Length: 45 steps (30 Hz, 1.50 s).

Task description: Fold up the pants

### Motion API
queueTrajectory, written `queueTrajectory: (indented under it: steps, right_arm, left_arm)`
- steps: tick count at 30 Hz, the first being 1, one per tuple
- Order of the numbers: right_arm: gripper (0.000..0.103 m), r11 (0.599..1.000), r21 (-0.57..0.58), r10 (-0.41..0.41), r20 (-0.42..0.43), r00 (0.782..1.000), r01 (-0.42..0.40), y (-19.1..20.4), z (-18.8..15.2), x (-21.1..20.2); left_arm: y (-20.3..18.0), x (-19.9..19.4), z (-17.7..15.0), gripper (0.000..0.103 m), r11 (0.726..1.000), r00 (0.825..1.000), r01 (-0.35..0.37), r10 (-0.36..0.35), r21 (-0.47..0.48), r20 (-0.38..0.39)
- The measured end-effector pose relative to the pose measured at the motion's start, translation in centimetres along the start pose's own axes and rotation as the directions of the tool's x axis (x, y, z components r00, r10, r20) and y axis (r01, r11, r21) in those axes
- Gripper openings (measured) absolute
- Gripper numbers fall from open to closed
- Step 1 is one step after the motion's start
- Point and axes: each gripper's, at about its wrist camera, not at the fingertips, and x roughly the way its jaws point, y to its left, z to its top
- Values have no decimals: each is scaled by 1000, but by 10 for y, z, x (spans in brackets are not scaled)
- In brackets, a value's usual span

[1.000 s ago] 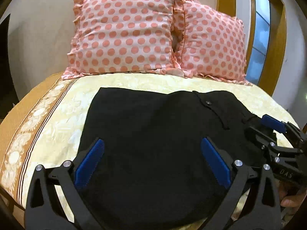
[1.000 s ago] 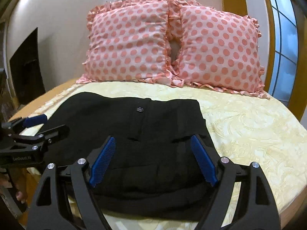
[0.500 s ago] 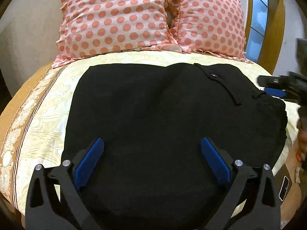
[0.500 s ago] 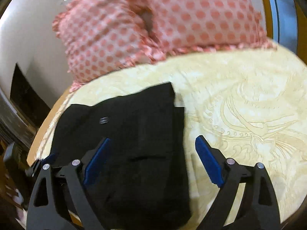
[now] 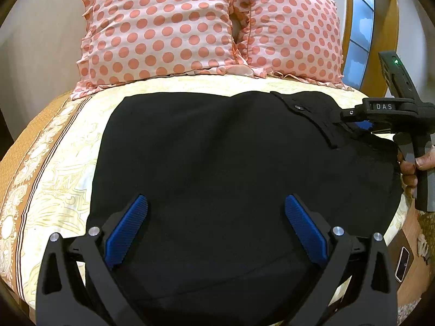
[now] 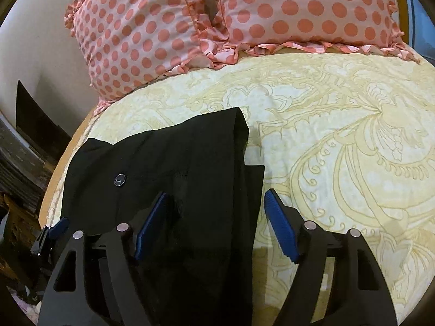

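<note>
1. Black pants (image 5: 231,163): lying flat on the yellow patterned bedspread (image 5: 62,179), filling the centre of the left wrist view; in the right wrist view they occupy the lower left, with a metal button (image 6: 119,180) left of centre.
2. Left gripper (image 5: 216,226): jaws spread wide above the lower part of the pants, its blue pads (image 5: 126,231) clear of the cloth.
3. Right gripper (image 6: 214,225): jaws closing, straddling the right edge of the pants; the pads (image 6: 281,225) do not yet press the fabric.
4. 2 pink polka-dot pillows (image 5: 163,27): side by side along the top of both views.
5. A hand (image 5: 418,165): at the right edge of the left wrist view, holding the right gripper's handle.
</note>
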Motion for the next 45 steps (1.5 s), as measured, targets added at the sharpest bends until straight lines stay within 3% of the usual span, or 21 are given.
queueTrajectory:
  steps: [3,6,10,14,16,17,20,23,25,27,29,32,37,42,43,45]
  right_arm:
    - [61,999,-39,29,11,1000,-29,4,-2,1]
    - [51,995,-104,11,47,999,-6,12,-5,-5]
    - [51,987,-160,-10,72,997,21,17,-8,-7]
    - [60,994,-107,24,40,999,-19,6,0,1]
    - [53,996,-72,58,33,998,-55,0,3,4]
    - [50,995,-88,54,48,997,-50,2,2,1]
    - [29,980,-198,-14,117,993,37,25,-5,-10]
    - [22,940,-311,-90,179,980,143,50,-15,-15]
    - [19,926,-341,-101,190,977,162,57,-19,-16]
    - [18,938,-320,-76,182,980,132,54,-16,-18]
    - [18,952,-291,-50,168,984,98,47,-13,-19]
    - [18,954,-284,-53,159,986,97,45,-13,-16]
    - [18,952,-289,-58,154,986,101,46,-15,-15]
    - [18,959,-273,-45,140,989,82,42,-13,-15]
    - [18,960,-270,-41,139,989,78,42,-12,-14]
    - [18,966,-253,-25,138,990,60,39,-11,-15]
  left_arm:
    - [0,0,0,101,1000,1000,0,0,1,2]
    - [0,-1,0,101,1000,1000,-2,2,3,5]
    - [0,-1,0,101,1000,1000,-2,2,3,5]
    - [-1,-1,0,101,1000,1000,-4,4,3,4]
    - [-1,-1,0,101,1000,1000,-4,4,3,6]
    - [-1,-1,0,101,1000,1000,-1,1,2,7]
    - [4,-5,3,101,999,999,43,-43,-30,9]
    - [20,-19,14,101,987,993,115,-112,-114,29]
    - [33,-29,23,101,985,994,102,-94,-142,62]
    - [50,-35,36,101,987,996,47,-35,-151,83]
    - [69,-30,50,101,988,998,5,4,-156,60]
    - [95,-6,68,98,984,1000,-6,3,-179,-22]
    - [113,38,83,88,975,980,61,-99,-213,-173]
    - [117,69,93,87,971,957,94,-150,-222,-249]
    - [118,72,94,85,968,953,102,-160,-228,-256]
    - [118,77,98,62,962,945,143,-203,-234,-258]
